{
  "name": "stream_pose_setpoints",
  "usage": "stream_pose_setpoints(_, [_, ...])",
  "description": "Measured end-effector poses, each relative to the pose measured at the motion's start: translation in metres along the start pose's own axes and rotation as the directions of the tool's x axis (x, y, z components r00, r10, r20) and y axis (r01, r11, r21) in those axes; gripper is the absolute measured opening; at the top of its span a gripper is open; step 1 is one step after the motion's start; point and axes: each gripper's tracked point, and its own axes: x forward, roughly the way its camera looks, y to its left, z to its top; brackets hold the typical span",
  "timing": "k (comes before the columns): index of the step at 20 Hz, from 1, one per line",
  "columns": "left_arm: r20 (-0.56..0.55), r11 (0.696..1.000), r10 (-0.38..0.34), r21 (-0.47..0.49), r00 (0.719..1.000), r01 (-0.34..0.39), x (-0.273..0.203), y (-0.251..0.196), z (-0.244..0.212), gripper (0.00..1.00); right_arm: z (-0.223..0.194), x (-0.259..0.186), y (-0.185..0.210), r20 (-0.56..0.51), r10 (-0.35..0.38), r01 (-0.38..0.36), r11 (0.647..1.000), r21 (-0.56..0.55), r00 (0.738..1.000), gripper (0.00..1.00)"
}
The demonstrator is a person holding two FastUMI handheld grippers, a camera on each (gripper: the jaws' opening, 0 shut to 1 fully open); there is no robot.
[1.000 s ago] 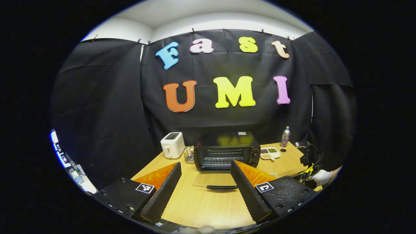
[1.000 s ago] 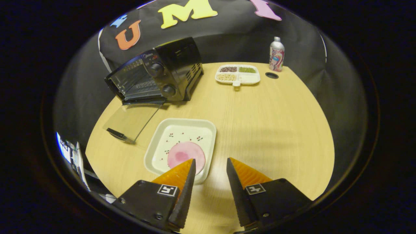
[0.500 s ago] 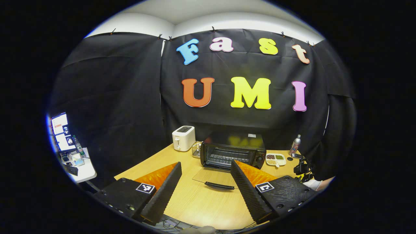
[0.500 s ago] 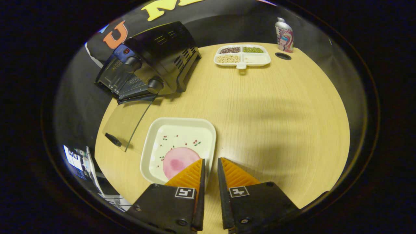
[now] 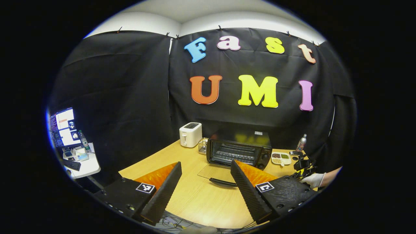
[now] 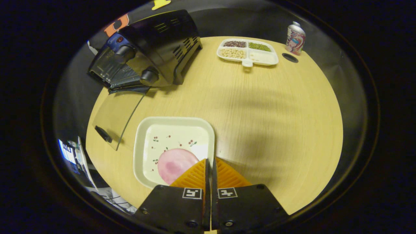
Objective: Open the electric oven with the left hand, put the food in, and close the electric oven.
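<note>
Plate (image 6: 175,136) rim now pinched; right gripper (image 6: 208,160) closed.

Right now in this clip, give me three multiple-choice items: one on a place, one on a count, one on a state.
1. The toaster stands where, in the left gripper view?
A. left of the oven
B. on top of the oven
C. on the white tray

2. The divided snack dish has how many compartments?
A. two
B. four
C. six

3. The oven door is:
A. shut
B. folded down open
C. removed

Key: 1 A, it sits beside the oven's left wall. 2 B, four sections show. 3 B, the glass lies flat on the table.
</note>
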Motion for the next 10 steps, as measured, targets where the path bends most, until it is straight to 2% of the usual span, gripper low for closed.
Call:
stream_pose_setpoints(2, [0.006,1.0,-0.03,-0.003,1.0,0.03,0.004,0.001,0.0,0.97,-0.003,0.0,0.003,-0.013,0.046,-0.046,0.999,0.028,0.999,0.04])
stream_pose_setpoints(4, [0.001,0.998,-0.058,0.002,0.998,0.058,0.01,0.006,0.0,0.96,-0.009,-0.003,0.01,-0.005,0.146,-0.144,0.984,0.108,0.989,0.06])
stream_pose_setpoints(5, [-0.015,0.999,-0.052,0.015,0.999,0.052,0.015,0.014,-0.003,0.97,-0.013,-0.006,0.013,0.008,0.194,-0.193,0.97,0.15,0.981,0.04])
stream_pose_setpoints(8, [-0.044,0.997,-0.07,0.039,0.997,0.071,0.023,0.029,0.0,0.96,-0.023,-0.015,0.015,0.098,0.297,-0.312,0.902,0.299,0.95,0.01])
stream_pose_setpoints(10, [-0.049,0.994,-0.095,0.057,0.994,0.097,0.025,0.033,0.004,0.96,-0.024,-0.029,0.012,0.175,0.322,-0.365,0.852,0.375,0.93,0.04])
